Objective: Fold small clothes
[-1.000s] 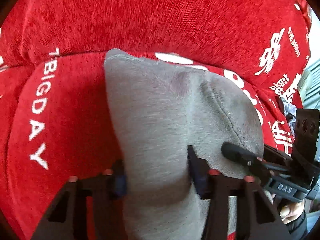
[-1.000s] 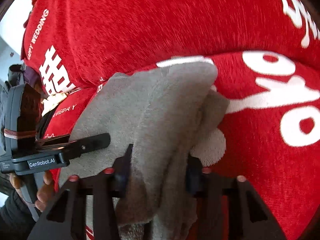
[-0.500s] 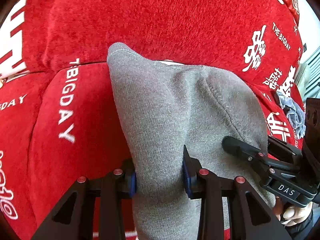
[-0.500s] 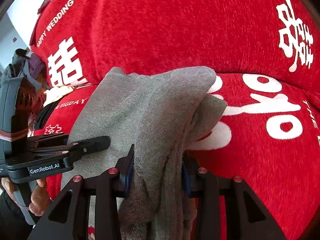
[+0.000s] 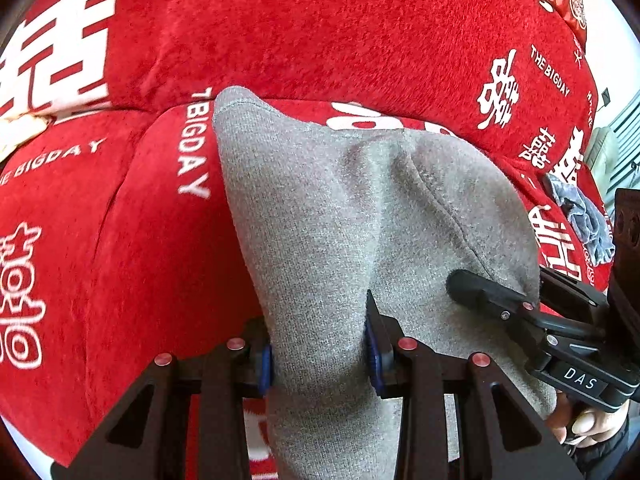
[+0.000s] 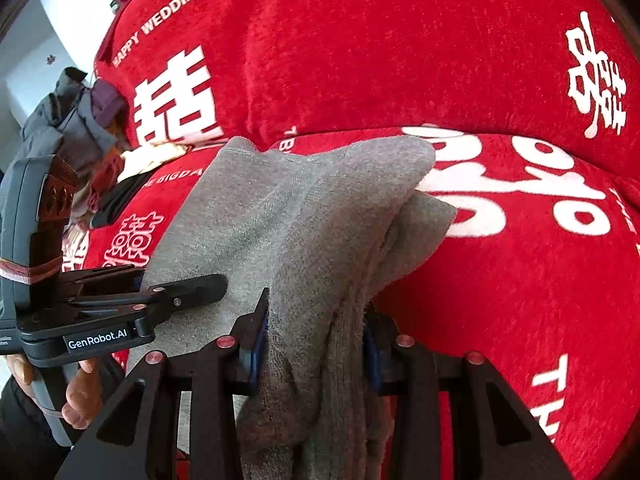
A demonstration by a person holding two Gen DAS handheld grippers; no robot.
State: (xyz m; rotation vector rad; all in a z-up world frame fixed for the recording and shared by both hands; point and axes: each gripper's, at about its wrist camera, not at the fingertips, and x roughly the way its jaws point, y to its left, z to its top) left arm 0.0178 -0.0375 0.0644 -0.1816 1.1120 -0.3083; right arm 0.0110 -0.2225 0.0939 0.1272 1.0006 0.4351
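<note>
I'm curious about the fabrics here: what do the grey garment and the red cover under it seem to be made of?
The grey garment looks like a soft knit, perhaps cotton jersey or fleece: fine matte loops, a stitched seam, limp folds where both grippers pinch it. The red cover looks like plush, chenille or velvet-like: short fuzzy pile with a slight sheen, and white lettering set into it. Fibre content can't be told by eye.

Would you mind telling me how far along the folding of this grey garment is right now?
Done: the grey knit garment is picked up, and the right wrist view shows it doubled into layers. In hand: the left gripper and the right gripper each have their jaws pinched on it above the red sofa cover. Left: laying it down flat and neat. A small grey-blue cloth lies crumpled, apparently not yet folded.
</note>
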